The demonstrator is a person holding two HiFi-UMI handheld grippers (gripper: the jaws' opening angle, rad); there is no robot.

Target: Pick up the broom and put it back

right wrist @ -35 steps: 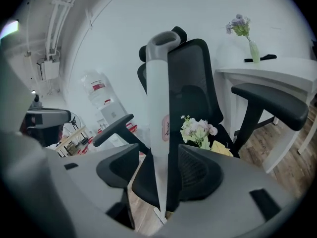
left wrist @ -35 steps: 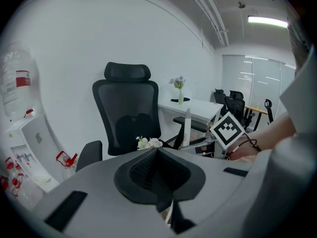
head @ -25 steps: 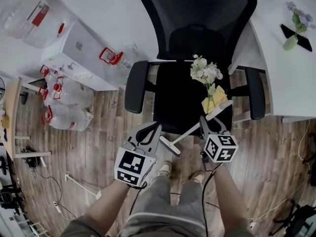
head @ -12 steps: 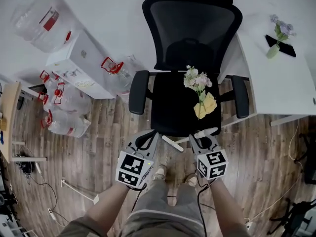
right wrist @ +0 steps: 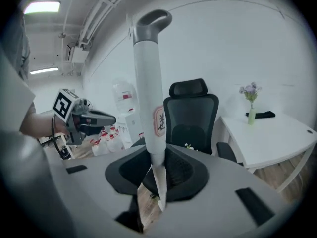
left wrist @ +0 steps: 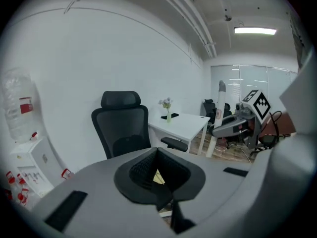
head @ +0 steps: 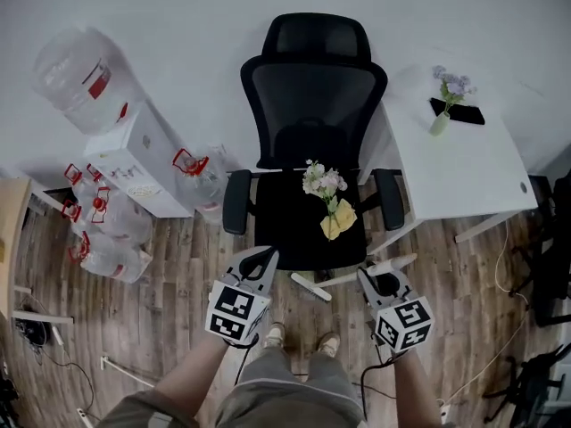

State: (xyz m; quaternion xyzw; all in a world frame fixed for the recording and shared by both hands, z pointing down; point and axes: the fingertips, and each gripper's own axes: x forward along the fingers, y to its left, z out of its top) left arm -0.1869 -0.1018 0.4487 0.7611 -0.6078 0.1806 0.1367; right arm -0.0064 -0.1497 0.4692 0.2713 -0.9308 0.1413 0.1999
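The right tool (right wrist: 157, 158) is clamped on the broom (right wrist: 148, 83), its pads squeezing the white shaft low down. The shaft stands upright out of the pads and ends in a grey loop (right wrist: 153, 20). Just above the grip sits a red oval label (right wrist: 159, 121) with a single red character, too blurred to read. The left tool (left wrist: 157, 152) is pressed together with nothing in it. It is held apart from the broom, off to the broom's left. Each tool carries a marker cube (head: 236, 313) printed with black-and-white squares.

From the head view the broom hangs off the plank floor (head: 178, 275), crossing in front of the seat edge of a black chair (head: 312, 105). One end reaches toward the corner of a white tabletop (head: 455, 172). On the seat lie a bunch of pale flowers (head: 323, 181) and a yellow sheet (head: 339, 217).

To the left, bare planks separate the chair from a white water dispenser (head: 134, 163) and clear water jugs (head: 71, 74) with red caps and red labels, whose print is too small to read. On the tabletop's far edge stands a vase (head: 440, 121) of purple flowers. Chair, tabletop and dispenser all back onto a plain white wall (head: 223, 7).
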